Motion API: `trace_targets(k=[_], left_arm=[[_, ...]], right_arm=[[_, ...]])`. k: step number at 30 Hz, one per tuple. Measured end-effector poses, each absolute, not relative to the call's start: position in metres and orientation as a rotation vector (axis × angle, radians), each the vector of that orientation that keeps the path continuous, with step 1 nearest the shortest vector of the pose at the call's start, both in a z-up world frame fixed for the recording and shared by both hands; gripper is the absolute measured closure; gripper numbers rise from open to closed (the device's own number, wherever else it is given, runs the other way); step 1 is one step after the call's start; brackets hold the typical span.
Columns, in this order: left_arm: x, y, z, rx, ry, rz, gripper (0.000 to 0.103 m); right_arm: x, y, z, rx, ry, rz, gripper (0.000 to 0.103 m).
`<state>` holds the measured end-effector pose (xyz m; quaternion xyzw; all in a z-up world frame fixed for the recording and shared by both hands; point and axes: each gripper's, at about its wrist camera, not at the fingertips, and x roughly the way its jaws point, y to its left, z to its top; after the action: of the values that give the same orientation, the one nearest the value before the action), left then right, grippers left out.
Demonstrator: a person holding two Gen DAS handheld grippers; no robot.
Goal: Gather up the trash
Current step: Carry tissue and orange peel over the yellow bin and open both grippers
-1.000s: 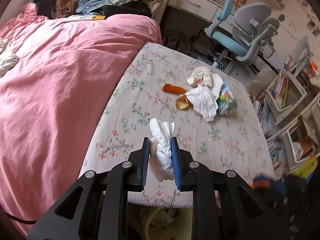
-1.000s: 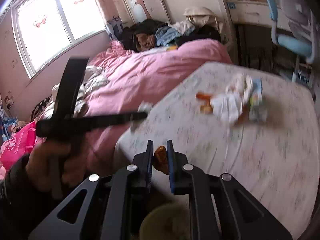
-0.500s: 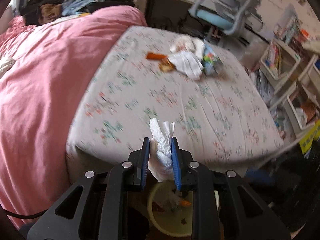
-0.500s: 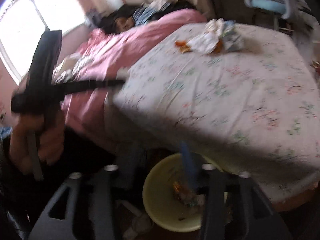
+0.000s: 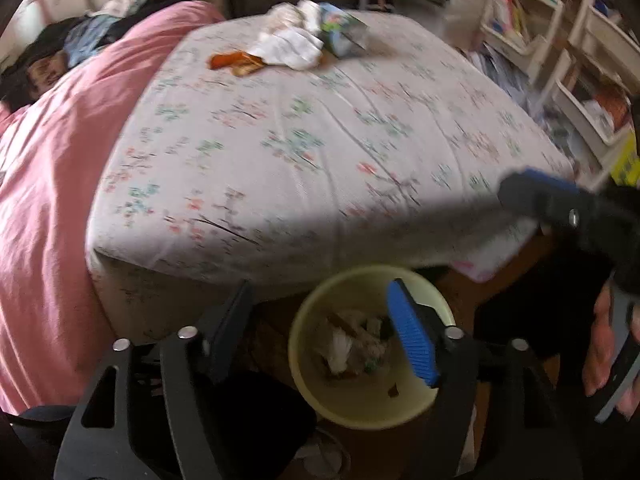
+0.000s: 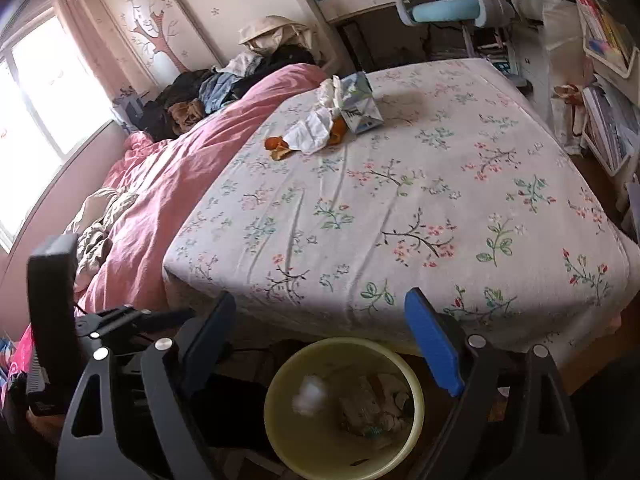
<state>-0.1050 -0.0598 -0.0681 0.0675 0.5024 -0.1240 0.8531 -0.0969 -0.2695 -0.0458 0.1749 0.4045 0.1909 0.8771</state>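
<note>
A pale yellow waste bin [image 5: 304, 356] stands on the floor at the foot of the bed; it also shows in the right wrist view [image 6: 276, 396]. My left gripper [image 5: 320, 328] is open and empty above it. A white tissue [image 5: 340, 350] lies in the bin, seen also in the right wrist view [image 6: 308, 394]. My right gripper [image 6: 320, 336] is open and empty over the bin. More trash lies far across the bed: white tissues [image 6: 312, 130], orange peel [image 6: 276, 146] and a blue-green packet [image 6: 362, 104].
The floral sheet [image 6: 400, 200] covers the mattress, with a pink duvet [image 6: 172, 184] on the left. A blue desk chair [image 6: 440, 4] and bookshelves [image 5: 592, 80] stand beyond. The other gripper [image 5: 560, 208] crosses the right of the left wrist view.
My left gripper has opened and let the white tissue fall into the bin. My right gripper has opened and dropped its orange scrap. Both have moved over the bin.
</note>
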Motion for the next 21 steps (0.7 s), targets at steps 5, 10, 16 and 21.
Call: trace_targets(k=[5, 10, 16, 21], left_arm=[[-0.094, -0.037, -0.062, 0.043, 1.014, -0.16, 0.026], [-0.088, -0.02, -0.057, -0.032, 0.972, -0.105, 0.021], [-0.083, -0.01, -0.055, -0.08, 0.951, -0.064, 0.019], [-0.082, -0.007, -0.055, -0.096, 0.948, -0.051, 0.018]], right_arm=[[-0.096, -0.264, -0.049, 0.332, 0.855, 0.385, 0.016], [-0.096, -0.262, -0.053, 0.312, 0.858, 0.371, 0.015], [-0.095, -0.261, -0.055, 0.309, 0.865, 0.358, 0.015], [-0.096, -0.26, -0.056, 0.303, 0.869, 0.359, 0.014]])
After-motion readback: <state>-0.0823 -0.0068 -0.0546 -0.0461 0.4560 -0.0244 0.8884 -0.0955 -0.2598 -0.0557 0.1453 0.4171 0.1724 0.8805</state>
